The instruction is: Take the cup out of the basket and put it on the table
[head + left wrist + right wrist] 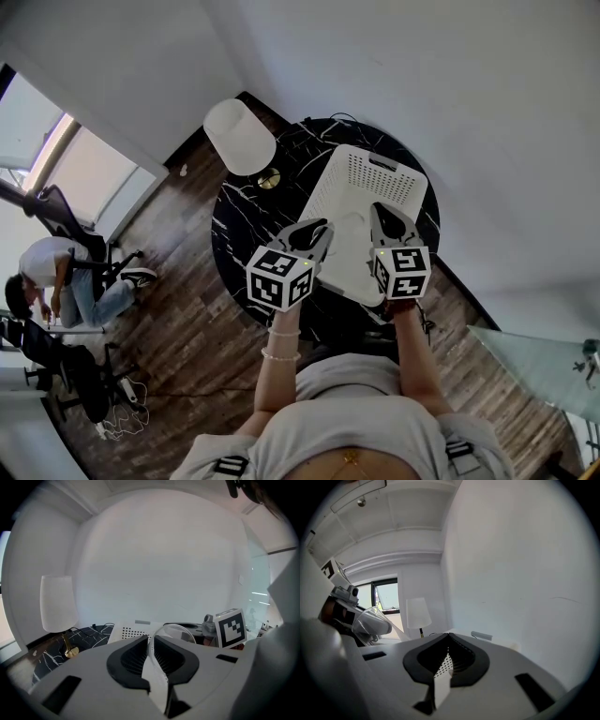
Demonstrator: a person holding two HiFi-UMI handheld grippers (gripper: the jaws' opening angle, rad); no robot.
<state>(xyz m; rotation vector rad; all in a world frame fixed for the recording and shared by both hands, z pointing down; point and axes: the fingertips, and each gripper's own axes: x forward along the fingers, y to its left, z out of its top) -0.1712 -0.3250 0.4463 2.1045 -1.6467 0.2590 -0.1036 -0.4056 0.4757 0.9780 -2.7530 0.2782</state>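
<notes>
A clear plastic cup (180, 628) has its thin rim pinched between the black pads of my left gripper (151, 643), which is shut on it. From the right gripper view the cup (370, 623) hangs tilted at the left, above the basket's side. The white perforated basket (375, 178) stands on the round black marble table (248, 220). My right gripper (446, 657) is shut on the basket's perforated wall (440, 668). In the head view my left gripper (319, 229) and right gripper (380, 215) both sit over the basket's near end.
A table lamp (239, 136) with a white shade and brass foot stands on the table's far left. A white wall lies behind the table. A seated person (56, 272) and office chairs are off to the left. A glass surface (534, 361) is at the right.
</notes>
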